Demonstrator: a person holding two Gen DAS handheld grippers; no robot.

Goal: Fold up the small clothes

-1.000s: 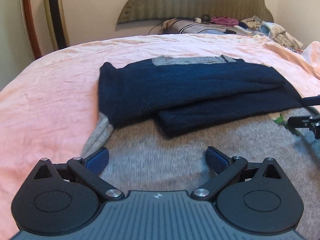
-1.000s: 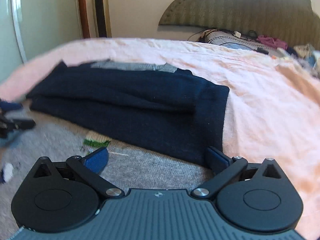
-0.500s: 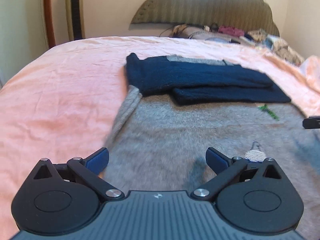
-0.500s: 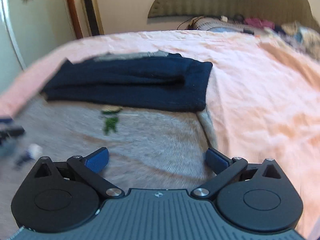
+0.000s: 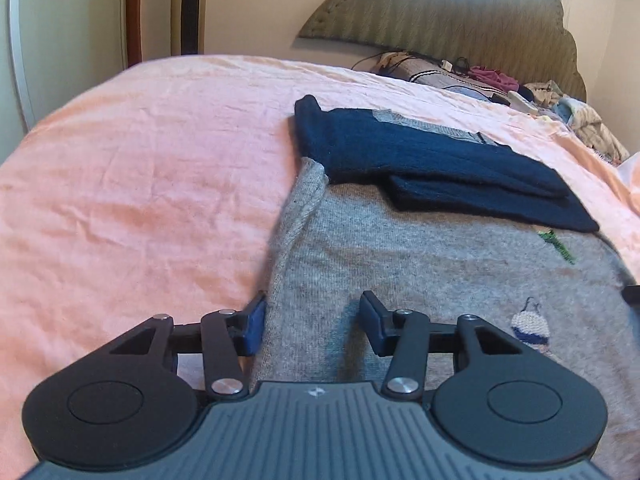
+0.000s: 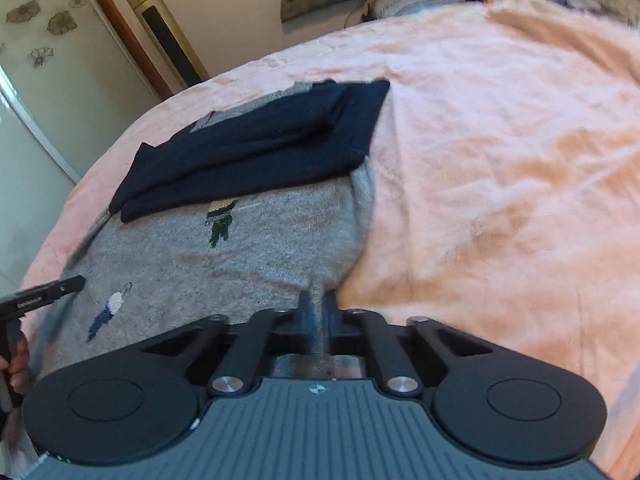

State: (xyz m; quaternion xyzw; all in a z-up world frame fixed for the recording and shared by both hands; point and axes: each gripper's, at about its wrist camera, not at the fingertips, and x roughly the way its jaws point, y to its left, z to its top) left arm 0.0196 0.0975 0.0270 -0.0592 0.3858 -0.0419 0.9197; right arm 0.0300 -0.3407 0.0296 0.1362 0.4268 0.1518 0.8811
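Observation:
A grey knit sweater (image 5: 420, 264) lies flat on the bed, its navy sleeves (image 5: 420, 160) folded across the upper part. My left gripper (image 5: 312, 312) sits at the sweater's near left edge. Its jaws are closing, and the grey edge lies between them with the pads apart from it. In the right wrist view my right gripper (image 6: 318, 304) is shut on the grey sweater (image 6: 248, 248) at its near right edge, with fabric pinched between the pads. The navy sleeves (image 6: 260, 136) lie further back. The left gripper (image 6: 44, 290) and a hand (image 6: 16, 364) show at the left border.
A pink bedsheet (image 5: 140, 180) covers the bed on both sides of the sweater. At the head are a padded headboard (image 5: 440, 20) and a heap of clothes and cables (image 5: 560, 104). A tall gold and black tower (image 6: 168, 36) and a wardrobe door (image 6: 40, 80) stand beyond the bed's left side.
Both grippers drew back from the navy sleeves to the sweater's near edge. The right jaws went from wide open to shut on the grey fabric. The left jaws narrowed.

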